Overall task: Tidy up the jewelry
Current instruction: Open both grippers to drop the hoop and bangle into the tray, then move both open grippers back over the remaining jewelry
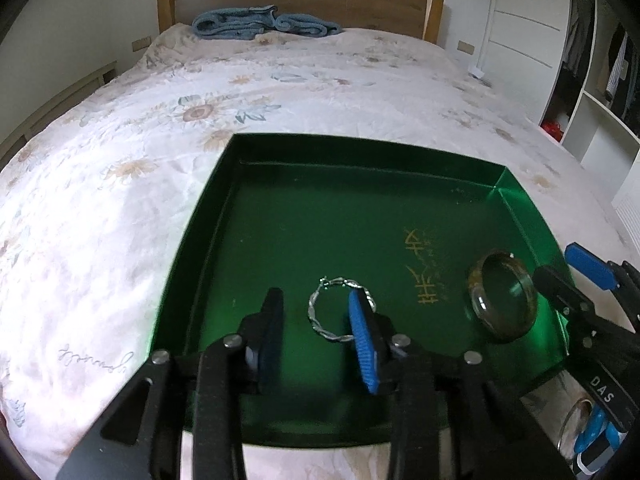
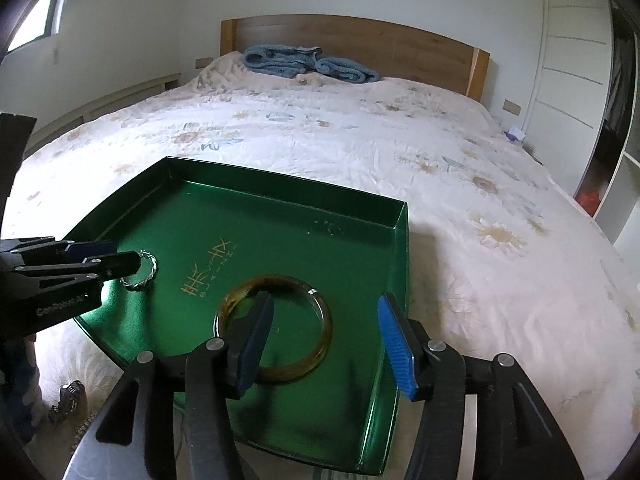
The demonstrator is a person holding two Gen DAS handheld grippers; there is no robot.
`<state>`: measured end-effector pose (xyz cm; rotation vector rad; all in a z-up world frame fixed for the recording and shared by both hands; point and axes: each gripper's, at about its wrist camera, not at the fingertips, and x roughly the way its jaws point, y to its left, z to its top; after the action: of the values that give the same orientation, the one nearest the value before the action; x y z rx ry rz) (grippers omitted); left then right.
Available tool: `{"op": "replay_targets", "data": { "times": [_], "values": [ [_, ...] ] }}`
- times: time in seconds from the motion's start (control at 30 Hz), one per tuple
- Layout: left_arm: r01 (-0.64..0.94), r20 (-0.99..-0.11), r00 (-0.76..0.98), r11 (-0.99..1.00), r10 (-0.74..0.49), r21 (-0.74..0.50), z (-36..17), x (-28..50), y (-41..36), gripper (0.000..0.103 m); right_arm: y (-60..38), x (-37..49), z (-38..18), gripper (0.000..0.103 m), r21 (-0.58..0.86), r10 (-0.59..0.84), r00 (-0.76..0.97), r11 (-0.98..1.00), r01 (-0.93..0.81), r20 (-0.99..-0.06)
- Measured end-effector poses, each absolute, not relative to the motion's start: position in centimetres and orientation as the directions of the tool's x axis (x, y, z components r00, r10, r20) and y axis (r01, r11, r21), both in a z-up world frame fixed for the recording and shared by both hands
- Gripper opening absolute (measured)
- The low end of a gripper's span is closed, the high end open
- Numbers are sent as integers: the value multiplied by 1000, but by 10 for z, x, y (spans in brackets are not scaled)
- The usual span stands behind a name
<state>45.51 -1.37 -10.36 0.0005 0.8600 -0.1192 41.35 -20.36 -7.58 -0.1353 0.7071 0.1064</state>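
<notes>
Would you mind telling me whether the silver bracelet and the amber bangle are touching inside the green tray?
Apart. The right wrist view shows bare tray floor with gold lettering between the silver bracelet and the amber bangle.

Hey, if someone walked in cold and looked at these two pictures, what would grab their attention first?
The shiny green metal tray with gold lettering stands out, lying on the floral white bedspread. Inside it lie a twisted silver wire bangle toward its left side and an amber translucent bangle toward its right. The left gripper and right gripper each hover over one bangle with jaws open, pressing on nothing.
</notes>
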Motion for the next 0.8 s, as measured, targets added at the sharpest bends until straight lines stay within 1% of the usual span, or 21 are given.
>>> {"op": "replay_targets", "data": {
  "times": [0.2, 0.33, 0.47, 0.7, 0.8],
  "values": [
    [93, -737, 667, 994, -108, -62, -85, 436, -7, 33, -200, 402, -64, 56, -97, 47, 766, 985, -141, -641],
    [101, -710, 696, 994, -108, -51, -66, 410, -1, 33, -198, 384, -51, 59, -104, 51, 775, 983, -150, -629],
    [101, -685, 724, 995, -76, -4, -49, 369, 12, 33, -208, 355, -38, 59, -82, 75, 780, 984, -160, -622],
    [72, -699, 715, 997, -29, 33, -35, 289, 59, 33, -253, 283, -26, 59, -19, 75, 784, 994, -110, -617],
    [56, -709, 704, 998, -27, 17, -34, 254, 78, 33, -269, 253, -19, 59, 8, 70, 788, 997, -82, -612]
  ]
}}
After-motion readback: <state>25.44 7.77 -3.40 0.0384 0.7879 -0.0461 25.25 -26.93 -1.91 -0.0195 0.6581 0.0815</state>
